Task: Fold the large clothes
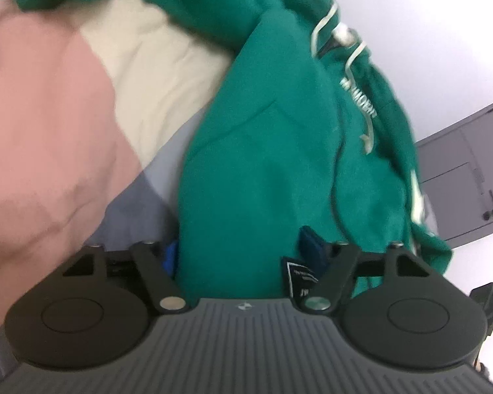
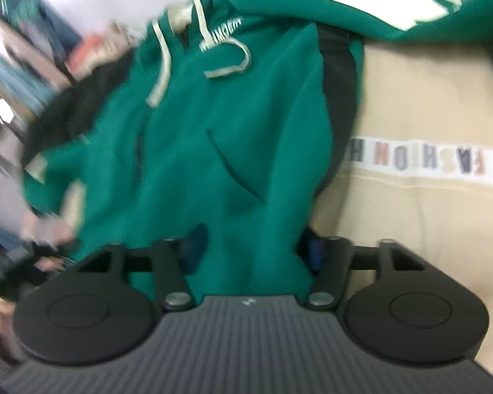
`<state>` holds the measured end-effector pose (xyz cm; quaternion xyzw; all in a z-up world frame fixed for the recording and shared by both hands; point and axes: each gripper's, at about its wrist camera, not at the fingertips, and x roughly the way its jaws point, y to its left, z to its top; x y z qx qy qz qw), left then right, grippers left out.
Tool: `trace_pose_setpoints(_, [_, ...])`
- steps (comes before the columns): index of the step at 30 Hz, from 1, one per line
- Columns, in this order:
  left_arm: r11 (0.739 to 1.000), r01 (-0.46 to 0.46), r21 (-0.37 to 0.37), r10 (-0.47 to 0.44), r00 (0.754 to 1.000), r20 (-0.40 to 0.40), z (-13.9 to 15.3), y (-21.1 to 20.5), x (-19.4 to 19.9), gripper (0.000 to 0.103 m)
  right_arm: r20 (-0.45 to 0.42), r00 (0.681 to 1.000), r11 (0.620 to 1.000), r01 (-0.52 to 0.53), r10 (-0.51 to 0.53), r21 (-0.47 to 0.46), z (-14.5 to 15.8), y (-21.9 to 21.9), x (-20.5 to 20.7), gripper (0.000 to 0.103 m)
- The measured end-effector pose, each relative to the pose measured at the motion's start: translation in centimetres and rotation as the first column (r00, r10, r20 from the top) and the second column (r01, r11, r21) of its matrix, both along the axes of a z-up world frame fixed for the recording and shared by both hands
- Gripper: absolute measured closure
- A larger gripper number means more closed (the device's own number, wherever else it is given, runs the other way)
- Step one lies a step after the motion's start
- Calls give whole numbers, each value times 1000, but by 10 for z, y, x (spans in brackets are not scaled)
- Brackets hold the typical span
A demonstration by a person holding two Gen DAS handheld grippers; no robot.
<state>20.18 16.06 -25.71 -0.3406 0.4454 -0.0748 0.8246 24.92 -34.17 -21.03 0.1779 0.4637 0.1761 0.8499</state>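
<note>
A green hoodie [image 1: 279, 138] with white drawstrings [image 1: 355, 55] and small white chest lettering hangs bunched in front of both cameras. In the left wrist view its fabric fills the gap of my left gripper [image 1: 240, 252] from one blue pad [image 1: 170, 256] to the other, and a black sewn-in label [image 1: 300, 275] shows by the right finger. In the right wrist view the same hoodie [image 2: 213, 151] is gathered between the blue pads of my right gripper [image 2: 254, 246], which press on it. Both views are blurred.
A pink, cream and grey-blue bedcover [image 1: 49, 115] lies under and left of the hoodie. A grey cabinet [image 1: 470, 177] stands at the right against a white wall. A beige sweatshirt with lettering [image 2: 420, 161] lies to the right. A hand [image 2: 49, 229] shows at the left.
</note>
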Motion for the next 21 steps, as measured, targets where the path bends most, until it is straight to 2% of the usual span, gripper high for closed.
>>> trace_pose_setpoints(1, [1000,1,3,-1,1000,3,1,-1,-1,34,-6,1000,999,7,-7,-42,-2,2,1,70])
trace_pose_setpoints(2, [1000,6,1,-6,1000,9,3,-1,-2,44,-6,1000,998,16,-17,-54,-4,3,2,73])
trace_pose_setpoints(3, [1000,7,1,-7,1000,14,4,-2,-3,54,2,1000,998,22,-22,-56,-3,3,1,80])
trace_pose_setpoints(4, [1000,-1,18,1,1000,21,7,-3,-7,59,18,1000,997,23,-22,-67,0,5,-1,84])
trace_pose_setpoints(5, [1000,-8,30,6,999,38,11,-3,-9,73,36,999,997,25,-22,-74,4,5,-4,86])
trace_pose_setpoints(6, [1000,-13,21,11,998,56,14,-1,-12,83,58,998,997,29,-25,-68,9,4,-9,87])
trace_pose_setpoints(8, [1000,3,18,-5,997,81,24,-1,-18,91,102,995,999,23,-18,-47,26,1,-18,89])
trace_pose_setpoints(10, [999,18,27,-21,993,115,40,0,-26,93,145,989,1000,-8,10,-17,49,-4,-27,90])
trace_pose_setpoints(12, [1000,25,-9,-24,988,153,56,5,-32,93,216,975,998,-41,49,-38,80,-4,-40,90])
trace_pose_setpoints(16, [998,56,-16,-52,984,170,93,10,-41,93,272,958,996,-74,86,-54,124,-9,-59,90])
trace_pose_setpoints(19, [992,104,74,-114,981,156,118,3,-50,93,262,956,989,-111,133,-97,142,-9,-72,90])
trace_pose_setpoints(21, [985,131,116,-143,984,104,120,0,-56,93,224,960,979,-139,169,-147,143,-4,-79,90])
